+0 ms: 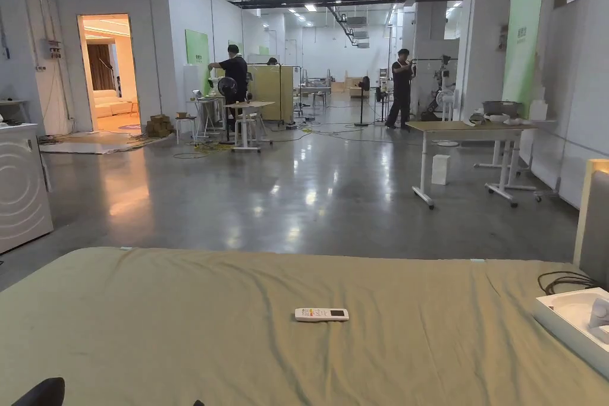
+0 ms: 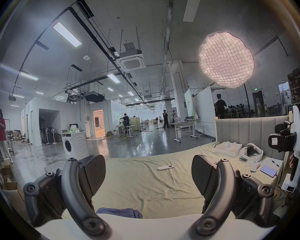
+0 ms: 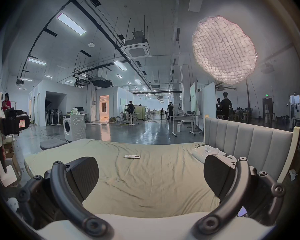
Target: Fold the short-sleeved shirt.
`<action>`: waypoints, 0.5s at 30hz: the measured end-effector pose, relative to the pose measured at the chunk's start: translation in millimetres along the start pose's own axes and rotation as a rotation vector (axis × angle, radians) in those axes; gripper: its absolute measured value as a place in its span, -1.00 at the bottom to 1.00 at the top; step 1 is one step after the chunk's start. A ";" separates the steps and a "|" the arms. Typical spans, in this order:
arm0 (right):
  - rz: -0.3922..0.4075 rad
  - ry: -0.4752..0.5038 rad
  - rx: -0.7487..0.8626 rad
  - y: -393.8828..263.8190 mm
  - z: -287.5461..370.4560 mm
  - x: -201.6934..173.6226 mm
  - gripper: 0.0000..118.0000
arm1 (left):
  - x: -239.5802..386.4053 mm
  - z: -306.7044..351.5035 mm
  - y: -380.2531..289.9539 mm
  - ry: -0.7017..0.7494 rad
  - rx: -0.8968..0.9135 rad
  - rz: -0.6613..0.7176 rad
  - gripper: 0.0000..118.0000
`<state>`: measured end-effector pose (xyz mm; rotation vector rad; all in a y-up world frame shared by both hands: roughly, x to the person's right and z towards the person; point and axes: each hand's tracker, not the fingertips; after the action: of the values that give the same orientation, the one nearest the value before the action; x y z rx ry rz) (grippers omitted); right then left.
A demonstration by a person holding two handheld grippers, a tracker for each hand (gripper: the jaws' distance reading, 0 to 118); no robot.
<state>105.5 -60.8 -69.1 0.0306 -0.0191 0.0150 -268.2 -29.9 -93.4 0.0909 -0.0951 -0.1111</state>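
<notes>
left gripper view: left tongs (image 2: 148, 172) gape wide above the green bed (image 2: 145, 188); right tongs (image 3: 151, 176) likewise, holding nothing

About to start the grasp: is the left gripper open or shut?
Open. In the left gripper view, the left gripper has its jaws wide apart, with only the green bedsheet showing between them.

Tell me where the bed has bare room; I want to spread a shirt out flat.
The bed sheet is bare from its left edge to the remote, and in front of the remote toward the near edge. The right end by the headboard is crowded: a white box, a cable, a phone and a pen.
</notes>
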 end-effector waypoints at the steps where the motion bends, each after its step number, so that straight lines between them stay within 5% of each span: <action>1: 0.005 -0.002 0.003 0.7 -0.5 0.1 1.00 | 0.1 -0.3 -0.2 0.000 -0.001 0.001 0.77; 15: 0.024 0.010 0.030 6.0 1.1 -1.0 1.00 | 2.6 -1.6 0.6 0.014 -0.011 -0.013 0.77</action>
<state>104.5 -54.9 -67.8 0.0603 -0.0090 0.0390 -265.4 -29.5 -94.8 0.0816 -0.0803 -0.1236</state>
